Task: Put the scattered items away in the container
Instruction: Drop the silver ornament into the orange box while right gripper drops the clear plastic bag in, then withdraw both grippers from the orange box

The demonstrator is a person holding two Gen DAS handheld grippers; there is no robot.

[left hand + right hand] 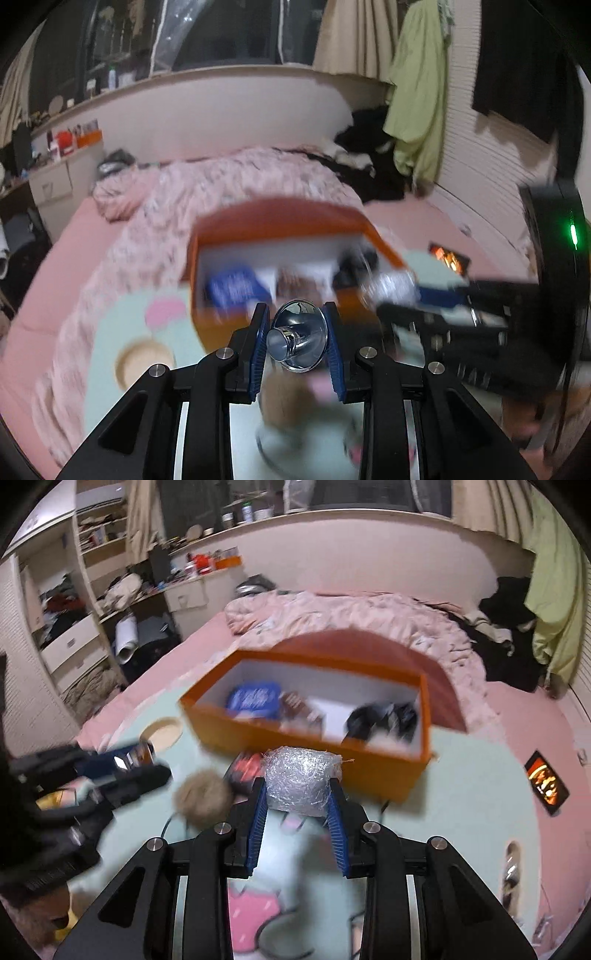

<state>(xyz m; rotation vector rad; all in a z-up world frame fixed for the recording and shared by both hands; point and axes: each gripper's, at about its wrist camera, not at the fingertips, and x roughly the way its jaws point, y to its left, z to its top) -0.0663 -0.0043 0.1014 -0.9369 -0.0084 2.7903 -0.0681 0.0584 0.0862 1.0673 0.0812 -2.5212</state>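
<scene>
My left tool point(297, 338) squeezes a shiny glass cup point(295, 334). My right tool point(298, 794) squeezes a crinkly silver ball point(300, 780), maybe plastic wrap; the picture is blurry. Both things are up in the air, just in front of the orange box point(369, 771). The box sits on the bed and already has a blue packet point(255, 699) and some dark things inside. A fluffy brown ball point(202, 800) and a red packet point(246, 770) wait on the mint blanket point(461, 794). I think I am carrying now. Next I must reach over the box wall, then let go.
</scene>
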